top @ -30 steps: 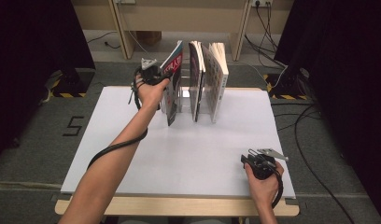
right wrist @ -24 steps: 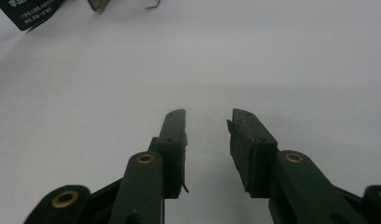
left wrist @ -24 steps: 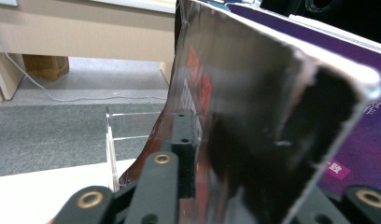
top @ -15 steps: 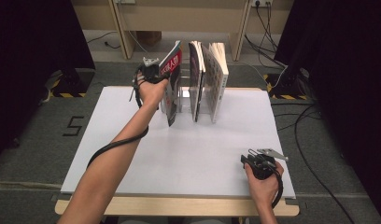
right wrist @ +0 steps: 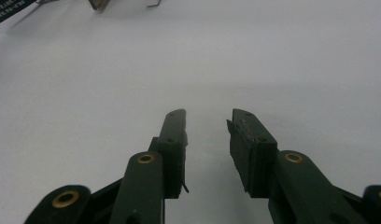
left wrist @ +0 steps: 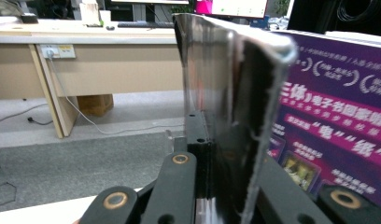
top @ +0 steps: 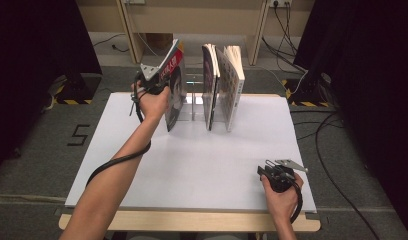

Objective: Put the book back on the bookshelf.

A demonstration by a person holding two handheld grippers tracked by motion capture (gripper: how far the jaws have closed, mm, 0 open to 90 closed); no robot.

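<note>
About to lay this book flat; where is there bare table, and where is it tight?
The table is bare between the rack and the near edge, left of the right gripper. It is tight at the rack, where the left gripper clamps the book beside two other books.

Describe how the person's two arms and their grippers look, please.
Both forearms are bare, without sleeves. The left gripper and right gripper are black, each topped by a grey three-cornered plate, with a black cable trailing. The jaws are black bars with brass-coloured rivets.
</note>
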